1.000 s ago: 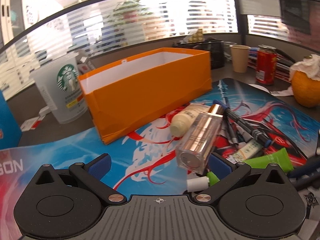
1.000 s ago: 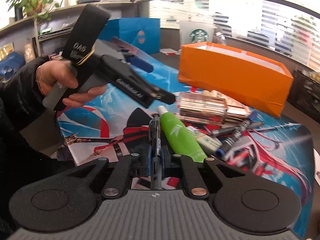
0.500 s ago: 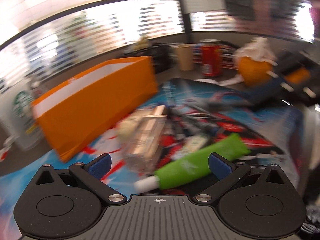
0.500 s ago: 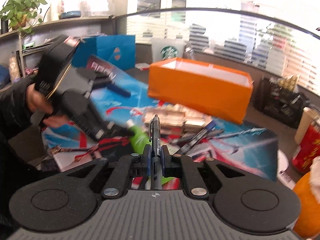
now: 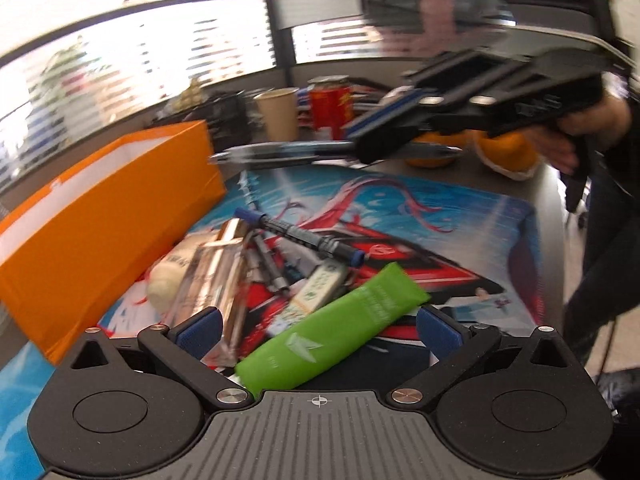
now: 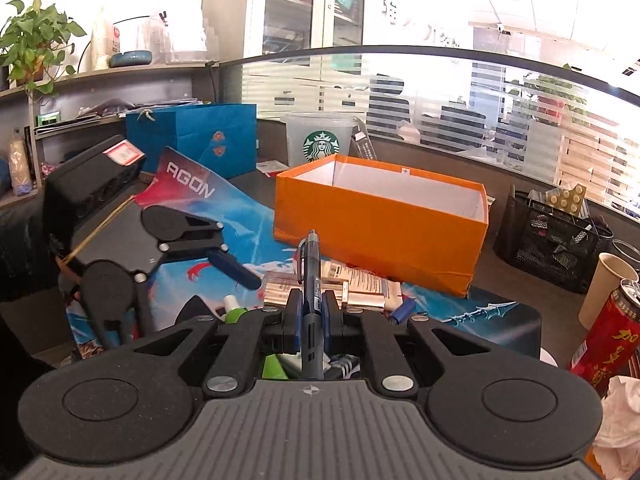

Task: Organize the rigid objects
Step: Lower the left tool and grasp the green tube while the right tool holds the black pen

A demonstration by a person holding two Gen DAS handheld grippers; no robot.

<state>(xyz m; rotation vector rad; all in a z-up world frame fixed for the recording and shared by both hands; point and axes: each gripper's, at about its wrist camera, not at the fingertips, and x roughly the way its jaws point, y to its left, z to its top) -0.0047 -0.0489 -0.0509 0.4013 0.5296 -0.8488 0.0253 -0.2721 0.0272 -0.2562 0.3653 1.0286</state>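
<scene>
Orange box (image 6: 380, 232) on the tabletop (image 6: 508, 276) looks empty inside, so sorting has barely begun; the pile beside it waits on the printed mat (image 5: 440, 216): clear bottle (image 5: 212, 280), green tube (image 5: 336, 328), black marker (image 5: 304, 236). Right gripper (image 6: 311, 312), jaws clamped on a blue pen (image 6: 310, 276), is raised toward the box, pen not yet dropped; left gripper (image 5: 318, 326), jaws wide and holding nothing, straddles the green tube.

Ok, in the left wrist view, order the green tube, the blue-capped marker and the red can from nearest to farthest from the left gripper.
1. green tube, lying between the open jaws of the left gripper.
2. blue-capped marker, mid-mat beyond the tube.
3. red can, at the desk's far edge beside the paper cup.
</scene>
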